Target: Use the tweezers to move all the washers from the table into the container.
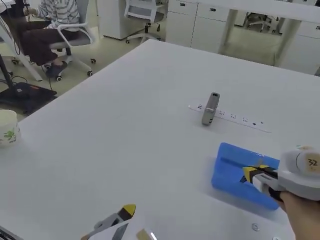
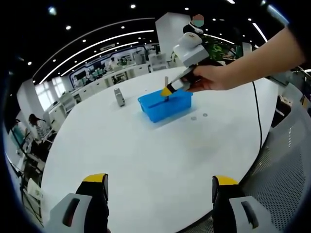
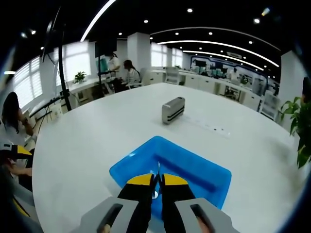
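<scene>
Nearest the front edge of the table (image 1: 125, 130), the left gripper (image 2: 160, 187) is held low. Its two grey, yellow-tipped jaws stand wide apart, with nothing between them. The tabletop beyond it is smooth, white and rounded at the edge.

Two washers (image 2: 193, 118), small flat metal rings, are seen lying on the bare tabletop. They are close together but apart, just on the near side of the container (image 1: 235, 185). One container is seen: a shallow rectangular tray of glossy blue plastic with rounded corners.

Over the container the right gripper (image 3: 156, 180) is held by a hand (image 2: 214, 77). Its jaws are pressed together and clamped on the tweezers (image 3: 158, 170), a thin strip of bright metal. The tip of the tweezers juts past the yellow pads above the blue floor. Whether any washer lies inside the container cannot be told.

Farther back, one ribbed grey metal block (image 1: 211, 108) with rounded ends is seen lying across a thin socket strip (image 1: 240, 119) set flat in the tabletop. At the left edge of the table, one pale paper cup (image 1: 7, 127) with a green print is seen. Beyond the table, a person (image 1: 55, 20) is seated on a white wheeled chair (image 1: 75, 45).
</scene>
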Demonstrator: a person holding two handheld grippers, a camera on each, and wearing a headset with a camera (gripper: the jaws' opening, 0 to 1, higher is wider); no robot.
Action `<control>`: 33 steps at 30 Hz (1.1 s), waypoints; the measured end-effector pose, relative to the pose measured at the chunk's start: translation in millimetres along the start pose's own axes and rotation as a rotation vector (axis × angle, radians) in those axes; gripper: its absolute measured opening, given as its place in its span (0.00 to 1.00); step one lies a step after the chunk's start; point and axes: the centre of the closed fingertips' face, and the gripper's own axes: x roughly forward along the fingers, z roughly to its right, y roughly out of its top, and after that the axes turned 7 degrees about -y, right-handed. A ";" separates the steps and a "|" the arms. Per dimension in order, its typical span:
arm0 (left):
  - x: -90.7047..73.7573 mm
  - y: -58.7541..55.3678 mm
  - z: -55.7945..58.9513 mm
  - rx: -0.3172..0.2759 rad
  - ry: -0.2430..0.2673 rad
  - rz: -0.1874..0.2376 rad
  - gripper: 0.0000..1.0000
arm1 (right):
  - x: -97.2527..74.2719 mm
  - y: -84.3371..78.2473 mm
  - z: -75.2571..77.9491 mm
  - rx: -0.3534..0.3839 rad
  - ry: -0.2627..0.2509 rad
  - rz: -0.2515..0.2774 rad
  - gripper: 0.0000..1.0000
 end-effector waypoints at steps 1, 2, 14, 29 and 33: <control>-0.1 0.1 -0.2 0.002 0.001 0.000 0.90 | -0.5 -0.1 -0.3 0.001 0.000 -0.002 0.02; -0.2 0.1 -0.2 0.003 0.002 0.001 0.90 | -1.3 0.0 -0.4 0.002 -0.001 -0.004 0.02; -0.3 0.5 0.0 0.009 0.004 0.004 0.90 | -30.1 21.1 2.7 0.018 -0.019 0.059 0.02; -3.0 3.8 -2.5 0.002 0.017 0.026 0.90 | -79.5 29.8 -6.5 0.058 -0.021 0.132 0.02; -3.1 4.0 -2.3 0.000 0.016 0.028 0.90 | -91.9 22.0 -10.3 0.051 -0.023 0.133 0.02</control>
